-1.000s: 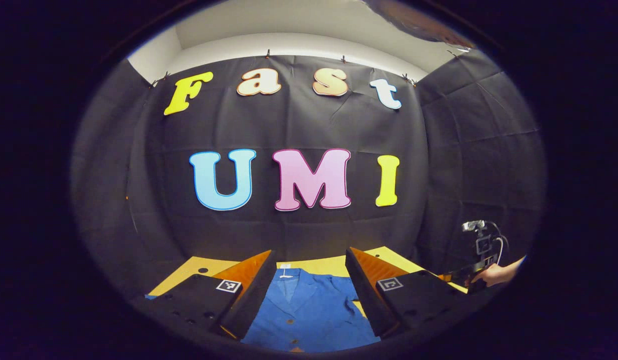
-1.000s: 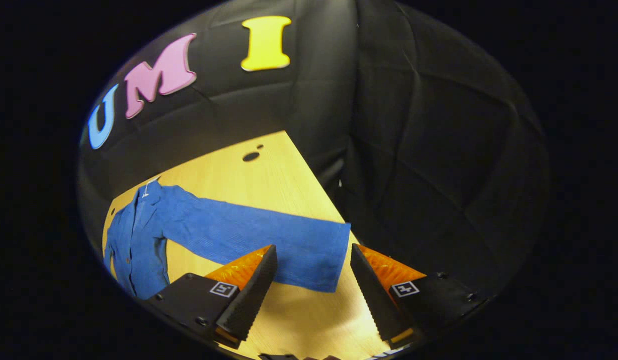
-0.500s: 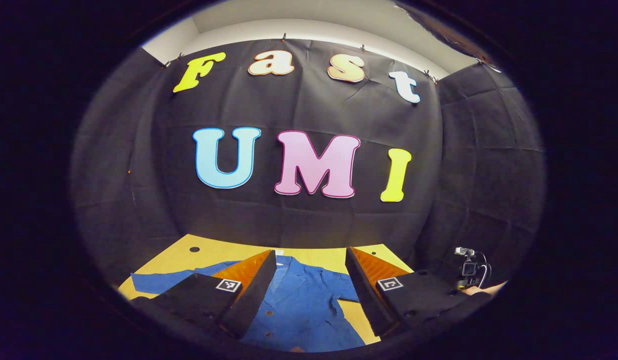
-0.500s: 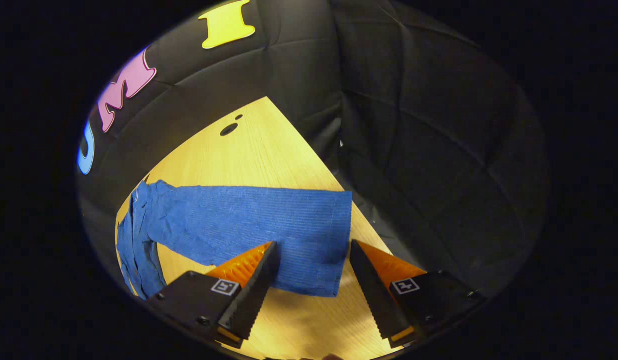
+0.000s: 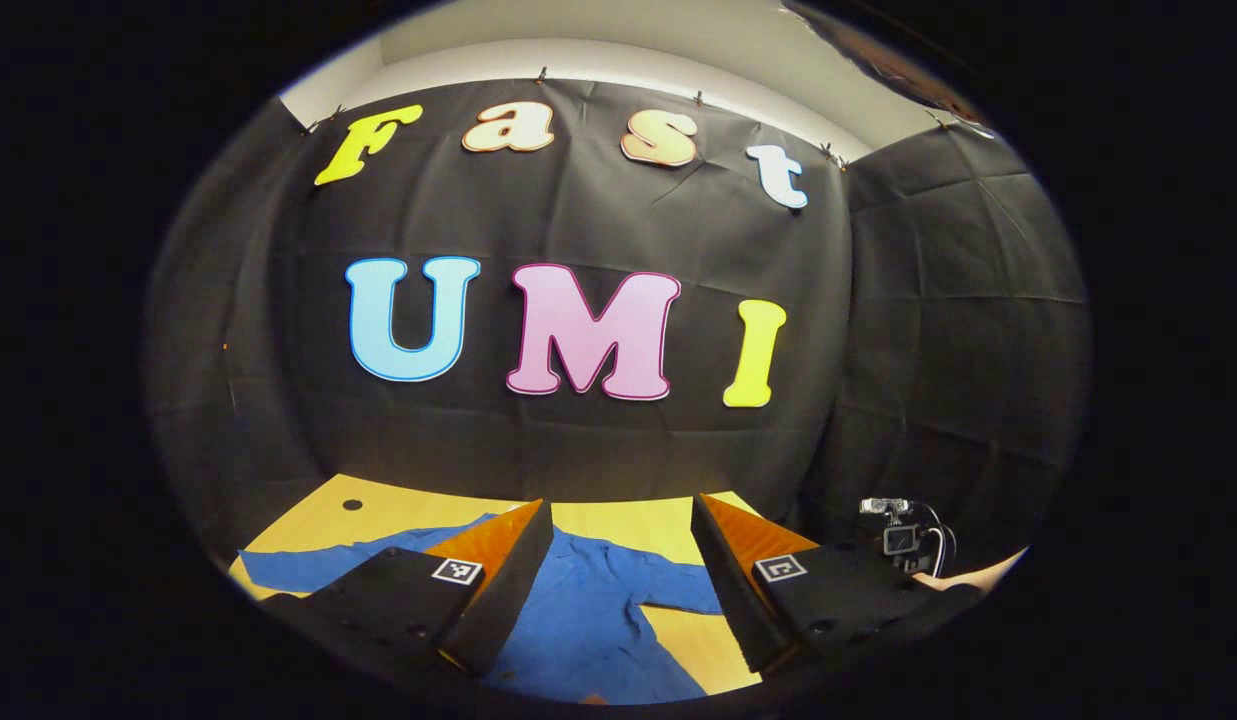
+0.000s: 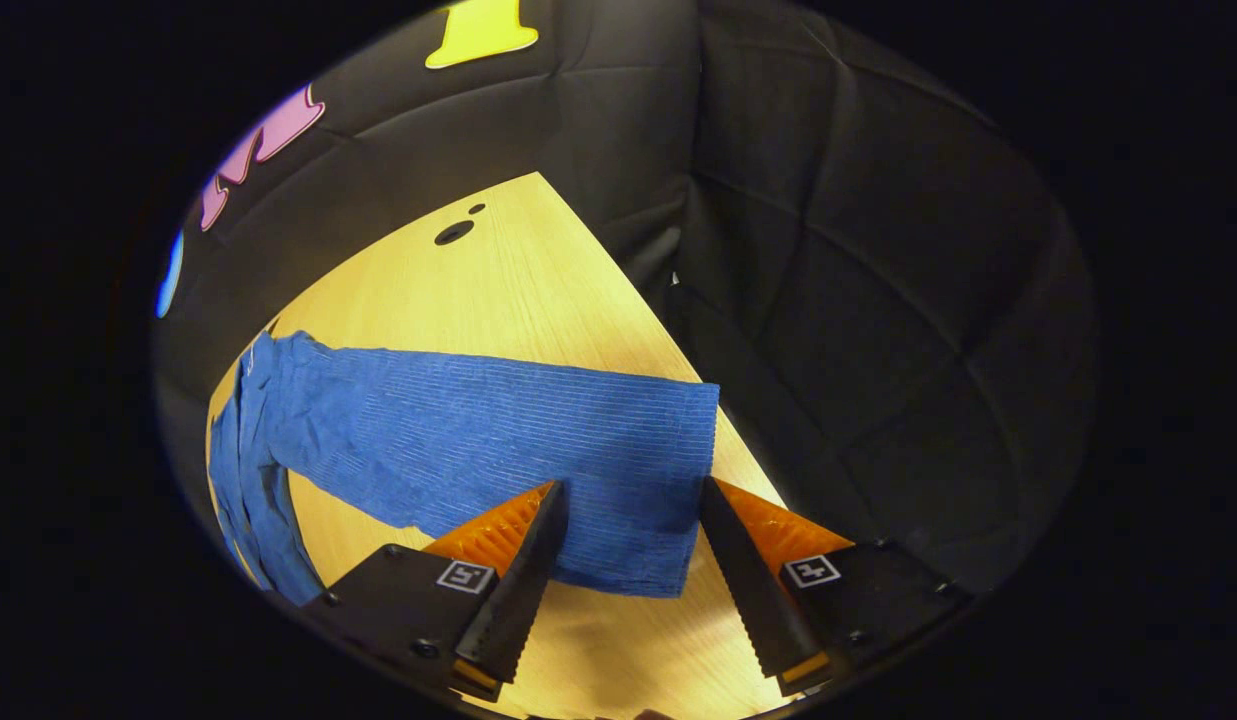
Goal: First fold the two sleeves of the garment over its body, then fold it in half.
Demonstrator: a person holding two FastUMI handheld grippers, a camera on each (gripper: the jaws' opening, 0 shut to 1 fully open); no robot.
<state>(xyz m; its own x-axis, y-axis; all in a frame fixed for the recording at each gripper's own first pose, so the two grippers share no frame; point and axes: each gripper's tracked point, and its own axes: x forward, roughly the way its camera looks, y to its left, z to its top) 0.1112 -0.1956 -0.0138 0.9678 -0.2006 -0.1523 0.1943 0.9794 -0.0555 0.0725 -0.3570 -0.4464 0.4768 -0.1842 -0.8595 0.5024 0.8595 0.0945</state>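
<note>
Two grippers are seen with their fingers spread apart, nothing clamped between them.

Right gripper (image 6: 623,500), right gripper view: held low over the desk (image 6: 498,290) near its right edge, with the cuff end of the blue jacket's right sleeve (image 6: 538,450) framed between the two fingers. Whether the tips touch the cloth cannot be told. The sleeve is laid out flat and straight, cuff just beside the desk's right edge, running away toward the jacket body (image 6: 243,470), which is seen bunched at the left of that view. Bare wood is seen under the fingers on the near side of the sleeve and beyond it up to the far corner, where two dark holes (image 6: 454,232) are set in the desktop.

Left gripper (image 5: 618,515), left gripper view: held above the middle of the desk (image 5: 378,510), pointed almost level at the back wall. Blue jacket (image 5: 588,610) is seen lying flat on the wood below and between the fingers, front side up, cloth a bit wrinkled. Left sleeve (image 5: 308,565) is stretched out toward the desk's left edge, partly hidden behind the left finger. One dark hole (image 5: 352,504) is seen near the far left corner.

At the lower right of the same view, farther off, a camera mount with cables (image 5: 903,535) is seen with part of a person's hand (image 5: 978,575) under it, beyond the desk's right edge.
</note>
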